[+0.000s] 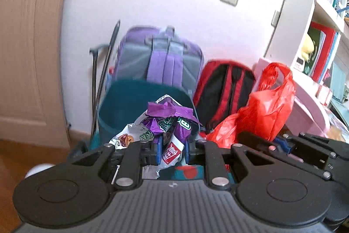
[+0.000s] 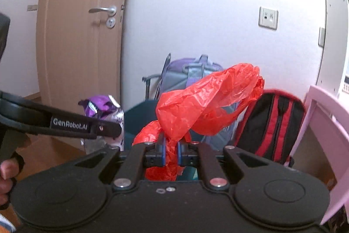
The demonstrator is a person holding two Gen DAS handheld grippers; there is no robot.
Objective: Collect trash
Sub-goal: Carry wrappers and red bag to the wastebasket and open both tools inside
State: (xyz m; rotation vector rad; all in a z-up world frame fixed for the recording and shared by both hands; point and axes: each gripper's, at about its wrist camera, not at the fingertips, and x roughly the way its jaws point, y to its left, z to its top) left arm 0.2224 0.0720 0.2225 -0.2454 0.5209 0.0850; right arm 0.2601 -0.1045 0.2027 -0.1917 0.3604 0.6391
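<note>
A pale wooden door (image 2: pixel 82 36) with a silver lever handle (image 2: pixel 102 10) stands at the left, next to a white wall (image 2: pixel 196 14) that carries a socket plate (image 2: pixel 268 18). At the far right of the left wrist view a white bookshelf (image 1: pixel 327 14) holds books and boxes, and a pink piece of furniture (image 2: pixel 322 119) juts in below it.

Against the wall leans a purple and grey backpack (image 1: pixel 159 54), with a red and black backpack (image 1: pixel 224 88) just beside it on the right. In front of the purple backpack stands a dark teal trash bin (image 1: pixel 122 106).

The red plastic bag (image 2: pixel 207 106) is pinched by a gathered strip between the pads of the right claw (image 2: pixel 170 153), which is nearly closed on it; the rest of the bag billows above and in front of the claw, near the bin. The left claw (image 1: pixel 172 150) is clamped almost shut on a bundle of snack wrappers (image 1: pixel 165 123), purple, white and printed, which stick up above its blue pads in front of the bin's opening. The two claws sit side by side, each visible at the edge of the other's view.

At the lower left of the right wrist view, the person's fingers (image 2: pixel 6 171) wrap around the grip of the left tool.
</note>
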